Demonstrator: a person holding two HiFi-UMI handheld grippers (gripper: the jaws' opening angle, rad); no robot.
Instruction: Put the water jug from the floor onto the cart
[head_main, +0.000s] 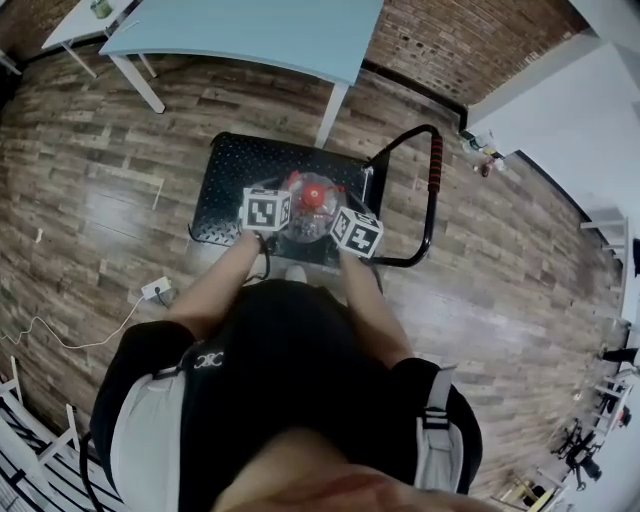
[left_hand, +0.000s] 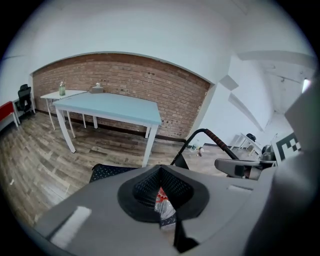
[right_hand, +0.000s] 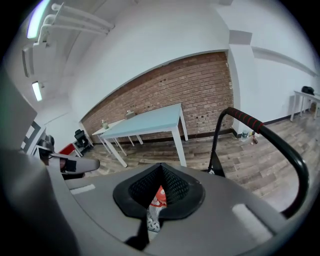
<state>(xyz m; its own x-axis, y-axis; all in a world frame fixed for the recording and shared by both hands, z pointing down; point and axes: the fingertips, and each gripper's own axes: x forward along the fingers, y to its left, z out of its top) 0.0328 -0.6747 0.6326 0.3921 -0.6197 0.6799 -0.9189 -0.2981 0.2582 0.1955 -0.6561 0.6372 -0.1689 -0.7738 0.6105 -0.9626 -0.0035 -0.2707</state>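
Observation:
A clear water jug (head_main: 312, 205) with a red cap stands on the near part of the black cart deck (head_main: 235, 170). My left gripper (head_main: 284, 214) and right gripper (head_main: 337, 226) hover on either side of it, their marker cubes flanking the cap. Both are shut with nothing between the pads. In the left gripper view the shut gripper (left_hand: 167, 221) shows the jug (left_hand: 162, 201) through the notch beyond it. In the right gripper view the gripper (right_hand: 150, 220) shows the jug's cap (right_hand: 158, 196) the same way. Whether the jaws touch the jug is hidden.
The cart's black push handle (head_main: 432, 190) with a red grip rises at its right end. A light blue table (head_main: 250, 35) stands just behind the cart, with a white table further back. A white power strip (head_main: 155, 292) and its cable lie on the wood floor at left.

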